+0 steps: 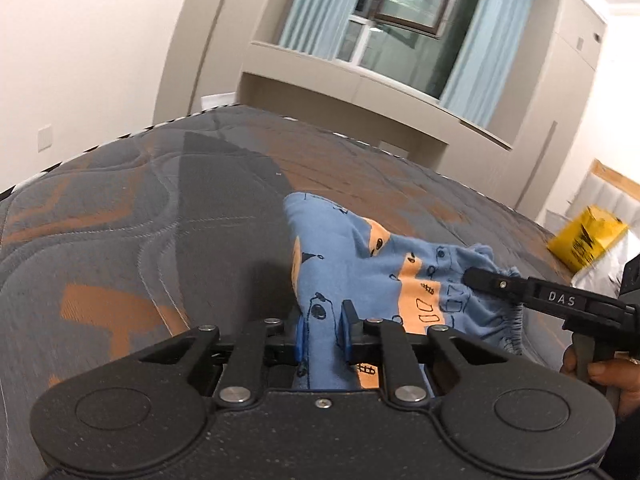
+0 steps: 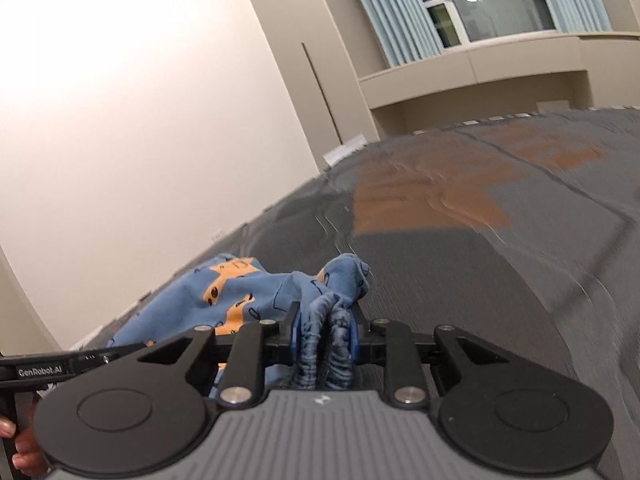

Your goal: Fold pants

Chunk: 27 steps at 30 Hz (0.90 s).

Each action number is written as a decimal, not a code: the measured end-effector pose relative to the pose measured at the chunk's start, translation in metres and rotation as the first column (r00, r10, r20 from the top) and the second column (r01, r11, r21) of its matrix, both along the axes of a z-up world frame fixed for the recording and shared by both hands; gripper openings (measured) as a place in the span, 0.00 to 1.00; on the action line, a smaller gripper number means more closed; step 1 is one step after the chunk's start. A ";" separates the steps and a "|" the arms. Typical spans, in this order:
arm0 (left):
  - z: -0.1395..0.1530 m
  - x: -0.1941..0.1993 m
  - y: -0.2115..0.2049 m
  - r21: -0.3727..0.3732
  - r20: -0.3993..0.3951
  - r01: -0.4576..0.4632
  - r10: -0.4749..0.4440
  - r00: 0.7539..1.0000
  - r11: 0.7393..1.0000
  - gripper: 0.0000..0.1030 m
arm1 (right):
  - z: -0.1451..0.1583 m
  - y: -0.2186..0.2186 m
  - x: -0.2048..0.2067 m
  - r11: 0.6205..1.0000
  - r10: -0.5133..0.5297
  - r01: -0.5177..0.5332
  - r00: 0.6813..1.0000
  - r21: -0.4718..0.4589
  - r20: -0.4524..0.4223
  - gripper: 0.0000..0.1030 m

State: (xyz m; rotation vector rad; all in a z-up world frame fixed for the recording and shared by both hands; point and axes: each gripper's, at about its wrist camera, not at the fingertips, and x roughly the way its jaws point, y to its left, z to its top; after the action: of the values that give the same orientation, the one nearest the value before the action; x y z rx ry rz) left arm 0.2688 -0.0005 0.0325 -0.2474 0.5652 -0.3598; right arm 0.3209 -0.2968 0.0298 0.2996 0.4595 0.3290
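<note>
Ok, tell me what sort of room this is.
Most likely a bedroom. The pants lie on a bare quilted mattress, a padded headboard shows at the right edge, and a curtained window sits above a built-in ledge. Both tools are shut on the pants.

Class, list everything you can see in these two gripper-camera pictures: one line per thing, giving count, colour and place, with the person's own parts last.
pants: one pair, blue with orange patches and dark drawings, bunched on the mattress, held by both grippers
mattress: one, grey with orange patches, quilted, under the pants
box: one, yellow, far right edge of the mattress, blurred
window: one, dark glass, back wall
curtains: two, pale blue, either side of the window
wall socket: one, white, left wall
left gripper: one, black, shut on pants fabric
right gripper: one, black, shut on the gathered waistband
hand: one, holding the right gripper's handle
</note>
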 end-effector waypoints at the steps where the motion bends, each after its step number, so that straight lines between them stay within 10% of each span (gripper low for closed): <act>1: 0.000 0.008 0.004 -0.008 -0.011 -0.016 0.016 1.000 1.000 0.18 | 0.003 0.004 0.011 1.000 0.008 -0.008 1.000 0.005 0.000 0.24; 19: -0.039 0.063 0.032 -0.011 -0.144 -0.123 0.121 0.982 0.992 0.20 | -0.044 0.031 0.102 0.999 0.032 -0.027 0.991 0.036 -0.128 0.28; 27: -0.037 0.057 0.031 0.015 -0.156 -0.163 0.164 0.974 0.986 0.44 | -0.044 0.032 0.102 1.000 -0.008 0.010 0.990 0.010 -0.138 0.56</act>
State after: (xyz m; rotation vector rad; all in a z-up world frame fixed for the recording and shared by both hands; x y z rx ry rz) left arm 0.3258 0.0301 -0.0048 -0.3202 0.6956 -0.1808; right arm 0.4229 -0.2645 -0.0137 0.3364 0.5921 0.3030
